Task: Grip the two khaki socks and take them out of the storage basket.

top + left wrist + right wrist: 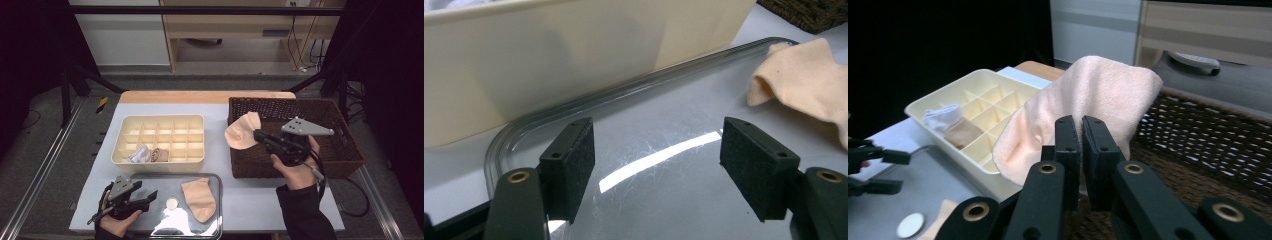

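Note:
My right gripper (pixel 258 135) is shut on a peach sock (pixel 242 131) and holds it in the air at the left rim of the brown wicker basket (pixel 345 137). In the right gripper view the peach sock (pixel 1088 107) drapes over the closed jaws of my right gripper (pixel 1082 135). A second peach sock (pixel 201 198) lies on the shiny metal tray (pixel 145 179) at the front. My left gripper (pixel 152 197) rests at the tray's left end, open with nothing between its pads (pixel 571 165); the second sock (pixel 804 87) lies off to its right.
A cream divided organizer (pixel 197 120) stands behind the tray, with a white sock (pixel 138 154) and a tan sock (pixel 158 154) in its front cells. A small white disc (pixel 172 203) lies on the tray. A wooden strip edges the table's far side.

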`<state>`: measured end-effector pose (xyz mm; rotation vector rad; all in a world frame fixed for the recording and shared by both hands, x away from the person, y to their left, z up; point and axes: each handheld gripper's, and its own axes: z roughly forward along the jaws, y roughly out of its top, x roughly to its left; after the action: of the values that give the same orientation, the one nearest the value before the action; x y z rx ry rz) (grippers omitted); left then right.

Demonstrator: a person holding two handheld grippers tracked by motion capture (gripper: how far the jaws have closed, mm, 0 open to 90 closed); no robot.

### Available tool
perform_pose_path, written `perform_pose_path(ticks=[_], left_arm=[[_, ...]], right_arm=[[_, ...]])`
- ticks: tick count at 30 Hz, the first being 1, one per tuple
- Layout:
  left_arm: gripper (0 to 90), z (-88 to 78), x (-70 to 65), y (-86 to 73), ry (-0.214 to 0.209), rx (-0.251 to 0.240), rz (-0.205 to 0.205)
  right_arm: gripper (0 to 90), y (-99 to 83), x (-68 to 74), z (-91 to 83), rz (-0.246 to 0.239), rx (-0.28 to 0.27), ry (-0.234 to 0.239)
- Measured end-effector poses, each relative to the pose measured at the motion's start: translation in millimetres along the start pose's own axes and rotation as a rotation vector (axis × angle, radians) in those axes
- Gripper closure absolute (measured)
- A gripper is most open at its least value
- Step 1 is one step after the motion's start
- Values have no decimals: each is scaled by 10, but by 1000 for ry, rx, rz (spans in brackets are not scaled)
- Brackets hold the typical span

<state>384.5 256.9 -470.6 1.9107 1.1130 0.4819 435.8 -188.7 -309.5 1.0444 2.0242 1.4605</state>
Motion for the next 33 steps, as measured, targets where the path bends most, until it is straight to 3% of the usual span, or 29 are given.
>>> perform_pose_path(ticks=[9, 17, 27, 33], left_arm=[[294, -2, -5, 3, -2, -2, 3], [294, -2, -6, 4, -1, -2, 4], [294, -3, -8, 5, 1, -3, 3], [294, -8, -6, 6, 2, -6, 2]], right_arm=[[864, -96, 288, -4, -34, 16, 63], [864, -324, 467, 66, -38, 48, 118], [864, -637, 588, 118, -26, 98, 178], [864, -796, 580, 136, -17, 131, 178]])
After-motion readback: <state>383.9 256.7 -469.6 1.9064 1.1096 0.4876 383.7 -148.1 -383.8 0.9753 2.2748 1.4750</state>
